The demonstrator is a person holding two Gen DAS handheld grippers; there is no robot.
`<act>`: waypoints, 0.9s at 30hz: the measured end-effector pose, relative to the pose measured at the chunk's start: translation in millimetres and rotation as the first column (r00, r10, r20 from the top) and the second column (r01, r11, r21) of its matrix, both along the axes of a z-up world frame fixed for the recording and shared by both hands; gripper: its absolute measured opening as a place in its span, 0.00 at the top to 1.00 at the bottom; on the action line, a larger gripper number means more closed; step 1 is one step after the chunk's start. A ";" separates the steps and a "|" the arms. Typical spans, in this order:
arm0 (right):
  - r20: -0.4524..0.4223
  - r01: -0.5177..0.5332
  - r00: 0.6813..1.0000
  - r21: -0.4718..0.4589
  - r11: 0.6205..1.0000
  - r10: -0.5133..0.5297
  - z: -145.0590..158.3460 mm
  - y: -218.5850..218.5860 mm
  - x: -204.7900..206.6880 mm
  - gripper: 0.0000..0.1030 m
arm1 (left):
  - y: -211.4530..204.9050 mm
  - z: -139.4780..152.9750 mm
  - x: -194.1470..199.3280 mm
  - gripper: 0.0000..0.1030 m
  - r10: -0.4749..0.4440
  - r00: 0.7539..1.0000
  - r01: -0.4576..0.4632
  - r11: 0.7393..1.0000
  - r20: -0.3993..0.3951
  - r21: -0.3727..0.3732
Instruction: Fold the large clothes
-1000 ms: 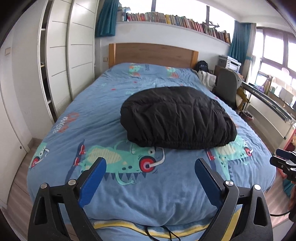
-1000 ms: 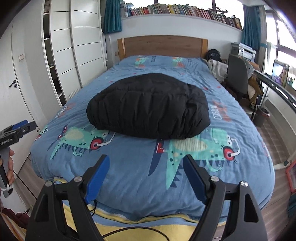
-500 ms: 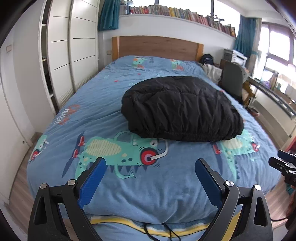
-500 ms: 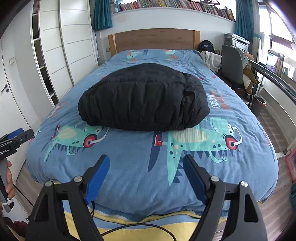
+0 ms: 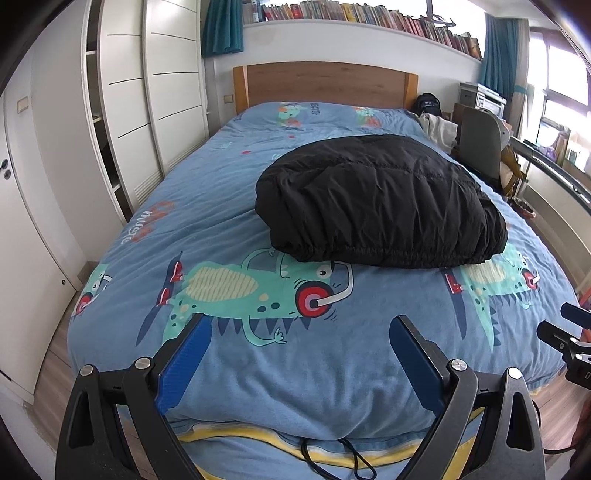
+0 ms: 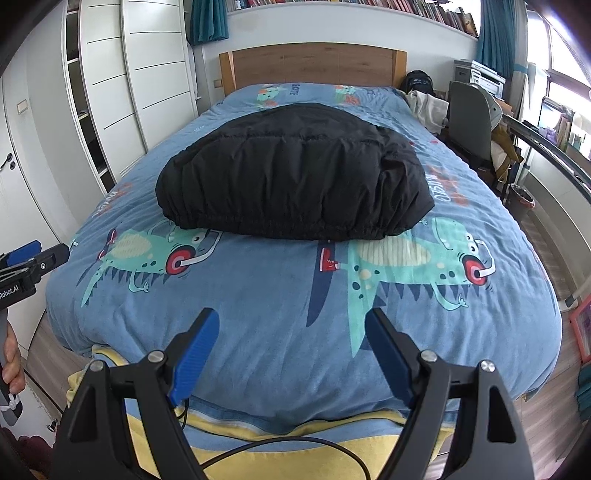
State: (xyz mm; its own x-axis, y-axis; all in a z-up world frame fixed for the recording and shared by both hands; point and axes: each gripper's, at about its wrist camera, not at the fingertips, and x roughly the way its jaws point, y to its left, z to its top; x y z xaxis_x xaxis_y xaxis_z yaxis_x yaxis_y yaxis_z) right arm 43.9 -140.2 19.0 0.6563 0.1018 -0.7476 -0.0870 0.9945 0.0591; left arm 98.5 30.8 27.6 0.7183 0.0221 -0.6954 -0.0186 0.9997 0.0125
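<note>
Black puffy jacket [image 5: 376, 201] lies folded, bundled mid-bed

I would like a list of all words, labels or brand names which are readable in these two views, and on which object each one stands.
"Robot.AI": on the left gripper, its start cut off by the picture edge.
"music": on the duvet, left side, white letters; the orange word above it is too blurred.
Orange and white words on the duvet's right side: unreadable.
Print near the headboard: unreadable.
Book spines on the shelf: too small.

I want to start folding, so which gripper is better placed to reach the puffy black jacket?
Roughly even, slightly right. The puffy black jacket sits centred ahead of the right gripper; the left gripper sees it off-centre. Both open.
</note>
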 end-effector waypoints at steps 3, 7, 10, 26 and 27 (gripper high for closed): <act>0.004 0.016 1.000 0.001 1.000 -0.016 -3.5 -0.1 0.8 0.22 | -2.0 -2.4 0.7 0.07 -0.003 1.000 0.003 1.000 -0.005 0.010; 0.007 0.046 0.999 -0.007 0.999 -0.046 -7.9 -3.8 2.8 0.22 | -2.7 -8.6 3.2 0.06 -0.009 1.000 0.010 1.000 -0.023 0.007; 0.003 0.070 0.998 -0.007 0.998 -0.070 -12.2 -8.1 3.3 0.22 | -4.2 -13.7 5.0 0.05 -0.015 0.999 0.015 1.000 -0.038 -0.001; -0.022 0.145 0.989 -0.047 0.988 -0.146 -35.8 -27.7 5.8 0.22 | -13.7 -34.6 12.3 0.04 -0.053 0.994 0.052 0.999 -0.095 -0.014; -0.022 0.151 0.988 -0.045 0.987 -0.152 -36.7 -29.3 5.8 0.22 | -14.0 -35.5 12.4 0.03 -0.053 0.994 0.052 0.999 -0.097 -0.013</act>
